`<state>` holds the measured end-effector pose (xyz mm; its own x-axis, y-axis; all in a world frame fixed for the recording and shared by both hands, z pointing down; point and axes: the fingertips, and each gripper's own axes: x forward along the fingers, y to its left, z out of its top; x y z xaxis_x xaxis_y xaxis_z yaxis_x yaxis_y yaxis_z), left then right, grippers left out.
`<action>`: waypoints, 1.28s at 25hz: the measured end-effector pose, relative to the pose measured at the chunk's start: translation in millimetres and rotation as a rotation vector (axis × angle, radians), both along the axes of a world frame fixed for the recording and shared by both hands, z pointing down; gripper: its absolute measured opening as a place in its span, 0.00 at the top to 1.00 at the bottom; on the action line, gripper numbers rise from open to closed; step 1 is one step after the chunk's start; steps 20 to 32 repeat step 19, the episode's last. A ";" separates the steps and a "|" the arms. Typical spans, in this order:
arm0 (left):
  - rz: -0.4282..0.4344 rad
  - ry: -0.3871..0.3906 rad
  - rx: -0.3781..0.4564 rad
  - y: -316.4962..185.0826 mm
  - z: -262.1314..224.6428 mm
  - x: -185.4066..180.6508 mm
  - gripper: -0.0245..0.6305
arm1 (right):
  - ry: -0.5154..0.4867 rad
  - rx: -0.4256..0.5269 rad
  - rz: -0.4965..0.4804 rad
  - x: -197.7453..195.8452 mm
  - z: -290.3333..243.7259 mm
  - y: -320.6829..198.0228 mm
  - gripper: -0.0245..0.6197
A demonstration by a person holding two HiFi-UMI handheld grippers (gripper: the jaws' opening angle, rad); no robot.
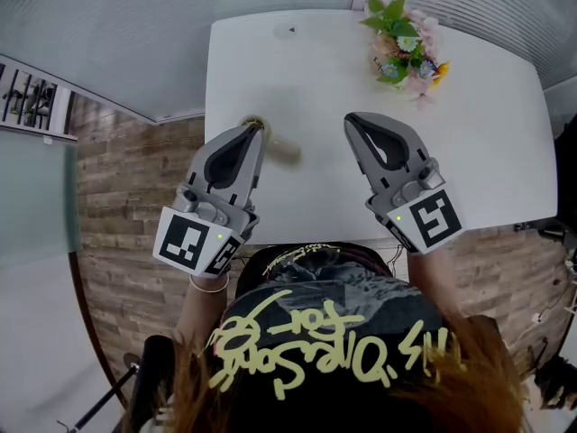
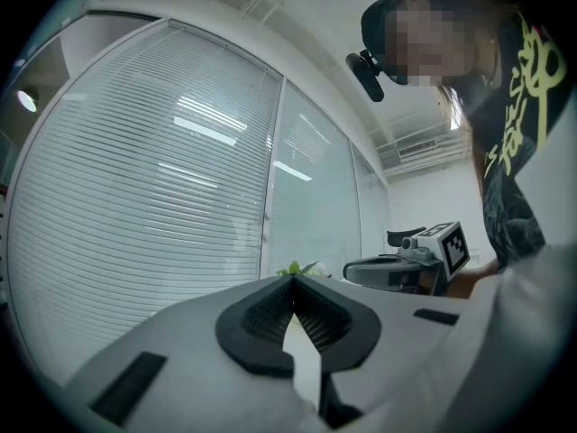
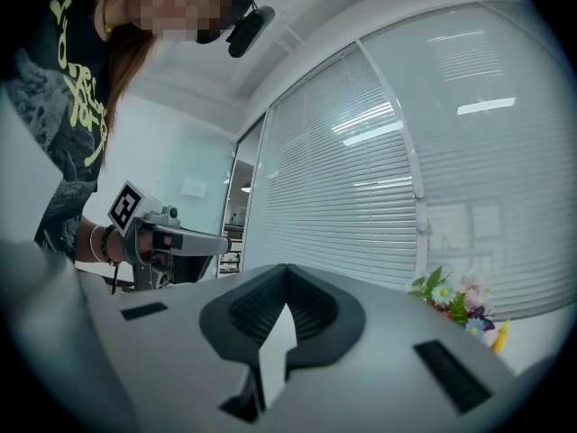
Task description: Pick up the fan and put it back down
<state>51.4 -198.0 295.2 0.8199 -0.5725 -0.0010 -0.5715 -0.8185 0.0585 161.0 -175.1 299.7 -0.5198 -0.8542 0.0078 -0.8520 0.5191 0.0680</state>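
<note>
Holding the left gripper [image 1: 255,133] and right gripper [image 1: 352,121] level, jaws closed on nothing, probably means not knocking the pale fan [image 1: 287,149] lying on the desk [image 1: 487,152] just under the left jaws' tips.

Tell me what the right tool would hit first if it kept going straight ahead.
Probably nothing on the table: the shut right tool points over it at the window blinds beyond; the flowers sit off to its right.
</note>
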 end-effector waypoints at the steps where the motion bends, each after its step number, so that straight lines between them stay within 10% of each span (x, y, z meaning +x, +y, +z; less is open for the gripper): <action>1: 0.000 0.000 -0.001 -0.1 -0.1 -0.3 0.97 | 0.000 -0.001 0.001 -0.2 -0.2 -0.1 0.96; 32: 0.000 0.006 -0.004 3.8 -1.7 -7.6 0.97 | 0.000 -0.010 0.012 -7.6 -2.3 4.8 0.96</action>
